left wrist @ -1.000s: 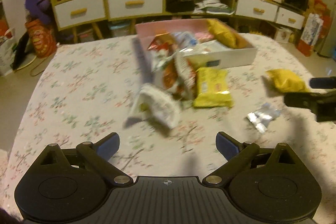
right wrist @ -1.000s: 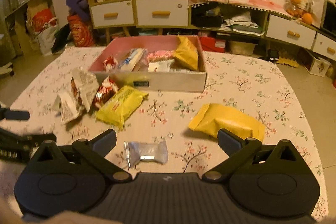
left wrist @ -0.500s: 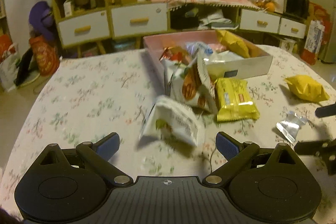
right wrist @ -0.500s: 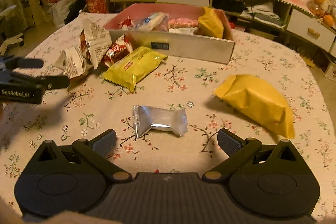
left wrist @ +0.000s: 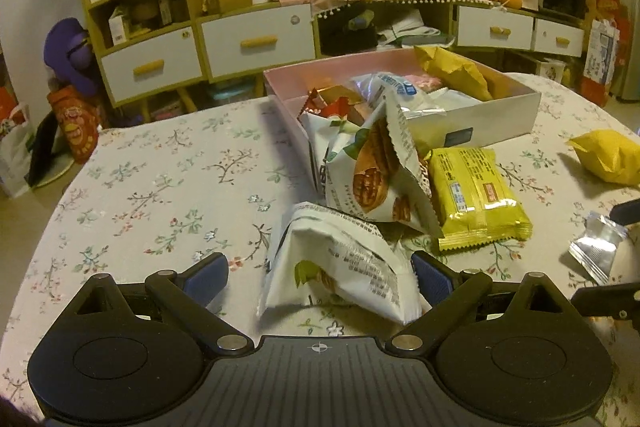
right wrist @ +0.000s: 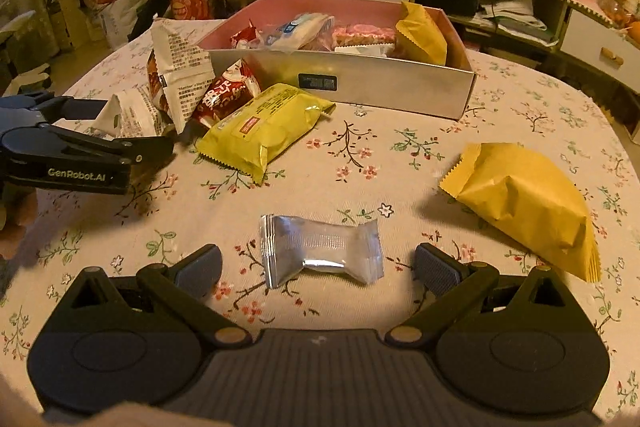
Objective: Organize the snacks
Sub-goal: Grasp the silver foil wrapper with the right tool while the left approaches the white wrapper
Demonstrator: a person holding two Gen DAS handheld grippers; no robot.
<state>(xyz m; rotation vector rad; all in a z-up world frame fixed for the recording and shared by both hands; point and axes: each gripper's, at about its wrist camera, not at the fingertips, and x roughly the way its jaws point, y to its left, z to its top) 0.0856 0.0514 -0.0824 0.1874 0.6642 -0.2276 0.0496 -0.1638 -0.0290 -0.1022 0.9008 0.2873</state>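
A pink-lined box holding several snacks stands on the floral tablecloth. My left gripper is open, with a white snack packet lying between its fingers. Behind that packet lean a white cookie bag and a yellow packet. My right gripper is open around a small silver packet on the cloth. A mustard-yellow bag lies to its right. The left gripper shows at the left of the right wrist view, around the white packet.
A red-and-white packet sits by the box front. Cabinets with white drawers, a fan and shelves line the far wall. The table edge curves away at the left and right.
Both grippers moved forward and down. The white packet now lies between my left fingers, and the silver packet now lies between my right fingers. Both stay open.
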